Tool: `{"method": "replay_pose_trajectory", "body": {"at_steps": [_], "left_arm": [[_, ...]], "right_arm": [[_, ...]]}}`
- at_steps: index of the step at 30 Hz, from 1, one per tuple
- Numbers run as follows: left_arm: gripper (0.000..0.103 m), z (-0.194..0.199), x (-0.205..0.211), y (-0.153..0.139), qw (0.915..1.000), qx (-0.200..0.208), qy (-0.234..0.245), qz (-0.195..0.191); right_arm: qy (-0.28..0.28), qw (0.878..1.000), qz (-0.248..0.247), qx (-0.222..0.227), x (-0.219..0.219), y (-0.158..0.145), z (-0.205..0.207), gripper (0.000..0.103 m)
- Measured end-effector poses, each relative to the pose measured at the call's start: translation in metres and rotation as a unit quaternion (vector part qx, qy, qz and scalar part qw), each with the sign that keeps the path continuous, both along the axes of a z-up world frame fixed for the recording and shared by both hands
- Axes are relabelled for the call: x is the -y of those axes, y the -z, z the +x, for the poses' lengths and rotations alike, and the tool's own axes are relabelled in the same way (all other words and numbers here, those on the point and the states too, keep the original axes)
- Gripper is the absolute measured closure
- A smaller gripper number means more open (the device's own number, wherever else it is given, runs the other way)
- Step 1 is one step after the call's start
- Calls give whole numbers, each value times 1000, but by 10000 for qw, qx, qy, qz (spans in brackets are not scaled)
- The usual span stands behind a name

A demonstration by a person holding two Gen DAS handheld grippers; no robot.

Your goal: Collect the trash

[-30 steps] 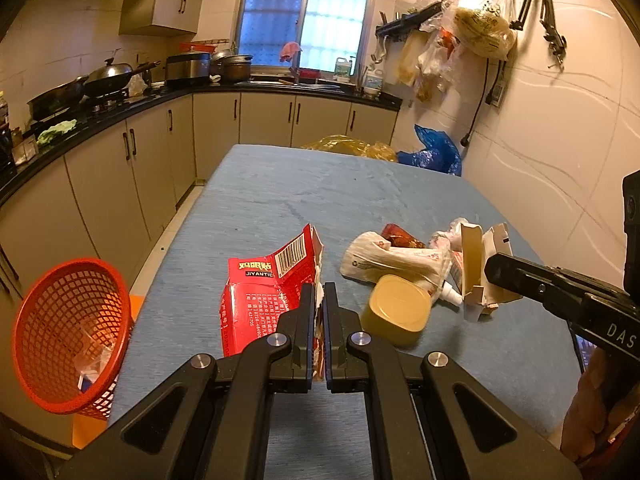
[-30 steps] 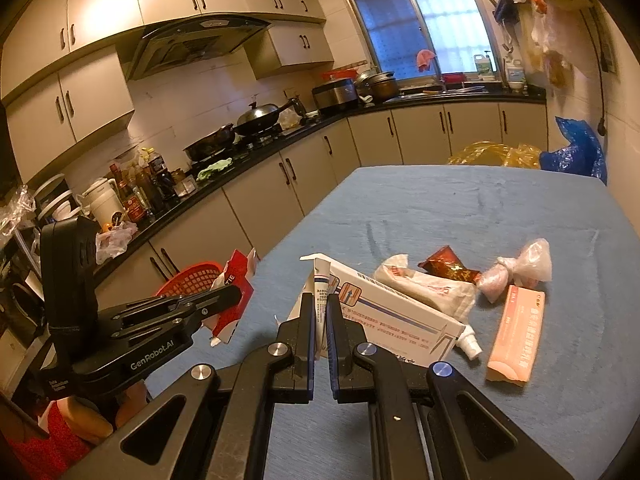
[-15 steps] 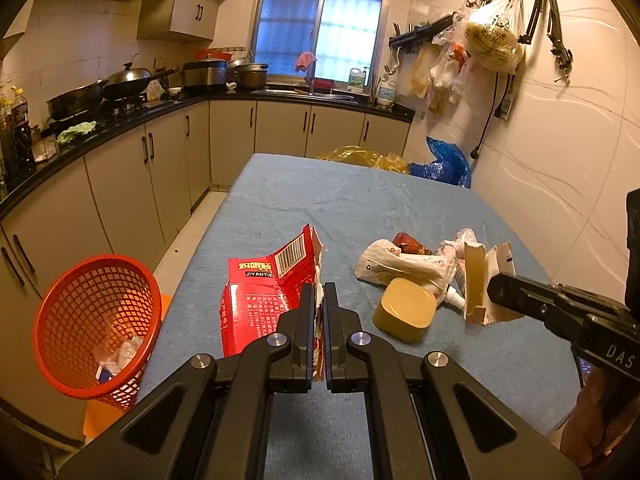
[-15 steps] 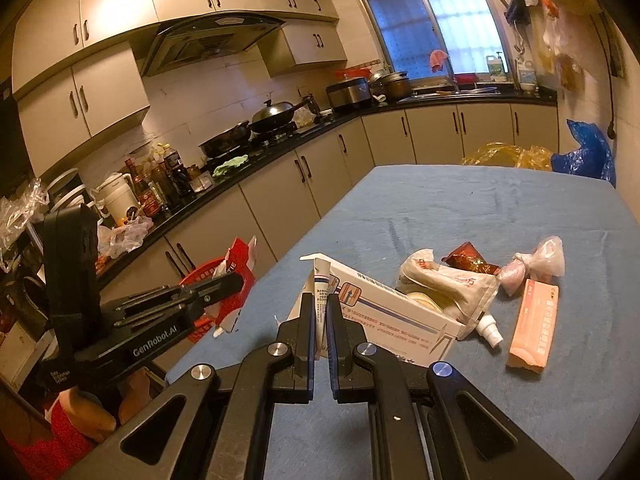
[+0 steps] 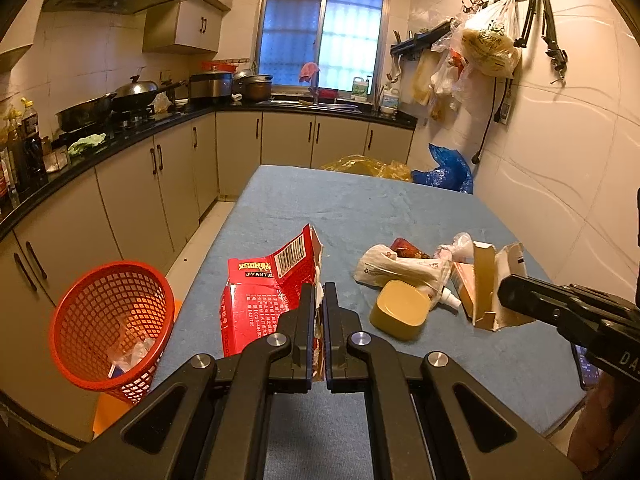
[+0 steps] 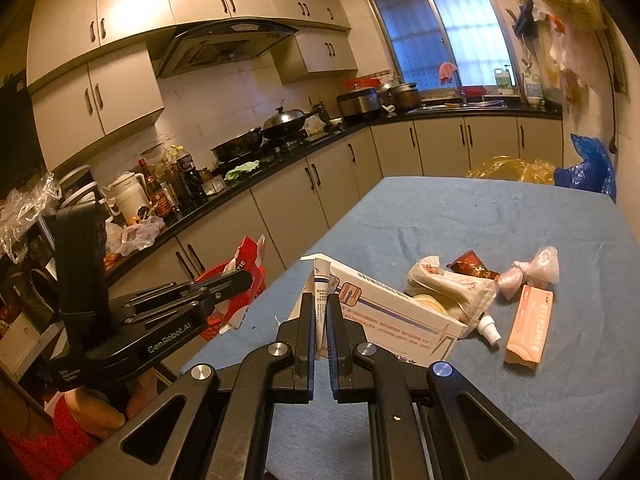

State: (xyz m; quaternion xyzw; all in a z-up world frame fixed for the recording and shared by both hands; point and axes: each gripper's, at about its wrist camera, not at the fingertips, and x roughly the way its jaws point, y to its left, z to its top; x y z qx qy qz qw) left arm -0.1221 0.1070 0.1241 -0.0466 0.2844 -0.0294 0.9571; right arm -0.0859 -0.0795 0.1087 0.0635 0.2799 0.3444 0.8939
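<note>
A long table (image 5: pixel 360 208) under a blue cloth fills the middle of the kitchen, with cream cabinets (image 5: pixel 172 172) and a dark counter running along its left side. On the floor by the table's near left corner stands a red mesh basket (image 5: pixel 108 320), tilted, with a few scraps lying in its bottom. The left gripper (image 5: pixel 319 300) is clamped on the torn edge of a flattened red carton (image 5: pixel 260 300), which it holds up at the table's left edge, near the basket; the right wrist view shows the same carton (image 6: pixel 250 260) in front of the basket's rim. The right gripper (image 6: pixel 321 310) is pinched shut on the end flap of an opened white box (image 6: pixel 392 312) with blue and red print, lifted above the cloth. The rest of the trash lies together on the cloth to the right of the carton: a crumpled white bag (image 6: pixel 452 284), a round yellow lid (image 5: pixel 398 314) against it, a pink box (image 6: pixel 528 324) lying flat, a knotted clear plastic bag (image 6: pixel 532 270), a dark red wrapper (image 6: pixel 470 264), and a small white tube cap (image 6: pixel 490 326) poking out from under the white bag
</note>
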Motion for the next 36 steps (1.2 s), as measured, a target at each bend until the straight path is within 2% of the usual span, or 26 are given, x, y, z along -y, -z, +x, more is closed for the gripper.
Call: {"method": "replay_pose_trajectory", "body": {"at_steps": [15,24,36], "left_arm": [[100,20,-9,16,9994,-184,-219,186],[100,24,-22,19,9988,-223,-421,76],[100,15,-77,8,9958,-164,-894,-107]], "right_arm": [[-135,9997,95,-191,-12,10,21,97],[-279,9987,12,-427,-23,14,34,97],[-766,9954,131,-561,-65,-1,56,97]]}}
